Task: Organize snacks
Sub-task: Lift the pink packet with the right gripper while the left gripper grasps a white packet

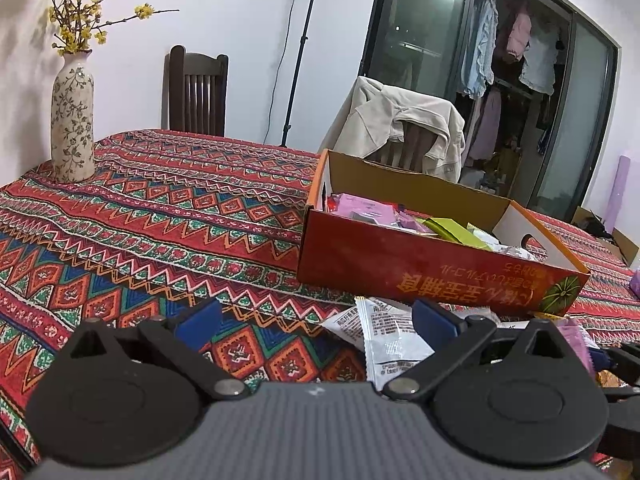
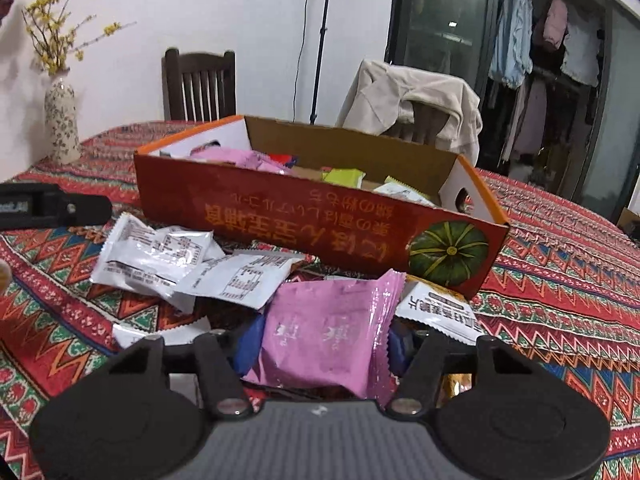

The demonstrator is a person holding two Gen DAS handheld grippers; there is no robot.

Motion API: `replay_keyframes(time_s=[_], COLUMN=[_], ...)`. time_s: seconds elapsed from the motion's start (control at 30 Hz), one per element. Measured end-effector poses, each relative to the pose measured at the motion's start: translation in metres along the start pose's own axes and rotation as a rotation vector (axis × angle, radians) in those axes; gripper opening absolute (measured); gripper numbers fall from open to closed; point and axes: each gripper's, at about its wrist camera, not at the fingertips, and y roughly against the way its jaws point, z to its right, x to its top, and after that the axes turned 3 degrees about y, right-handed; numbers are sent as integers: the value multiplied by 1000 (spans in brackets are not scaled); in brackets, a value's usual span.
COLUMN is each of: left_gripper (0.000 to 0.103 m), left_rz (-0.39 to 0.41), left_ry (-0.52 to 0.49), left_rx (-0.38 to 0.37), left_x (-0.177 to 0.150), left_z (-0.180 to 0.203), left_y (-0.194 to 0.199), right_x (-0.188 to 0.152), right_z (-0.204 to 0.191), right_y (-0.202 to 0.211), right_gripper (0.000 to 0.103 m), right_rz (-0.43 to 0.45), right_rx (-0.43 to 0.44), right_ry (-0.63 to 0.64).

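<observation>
Step in hand: picking up one loose snack for transfer to the box. The right gripper [image 2: 320, 344] has a pink snack packet [image 2: 326, 340] between its blue pads [image 2: 246, 346], jaws at a middling width and set against the packet's two sides. It appears to be gripped, though the right pad is mostly hidden behind the wrapper, so firm contact on that side cannot be confirmed.

The packet sits low over the patterned tablecloth [image 2: 560, 280], just in front of the red cardboard box [image 2: 320, 216]. The box is open-topped and already holds pink, green and white packets. Several white snack packets [image 2: 160, 256] lie loose on the cloth between the grippers and the box's near wall; another white packet [image 2: 436, 312] lies just right of the pink one.

The left gripper [image 1: 316, 318] hangs with jaws wide apart and nothing between them, above the cloth near one white packet [image 1: 394, 344].

Next move, as judged: lift the pink packet clear of the near wall, carry it over the box opening, and release it inside. The wall stands close, so height must come first.
</observation>
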Motion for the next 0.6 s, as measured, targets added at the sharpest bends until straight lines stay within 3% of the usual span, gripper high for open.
replay_keyframes(time_s=[0.27,0.6], left_gripper=[103,103], left_rz=[-2,-14], left_ry=[-2,-25], left_rx=[7,31], left_x=[-1,3], left_z=[1,8], left_y=[-1,-1], right_x=[-1,6], right_z=[21,60], right_y=[34,50], right_gripper=[60,60], right_rz=[135,215], right_rx=[-10,-38], right_ry=[-81,-159])
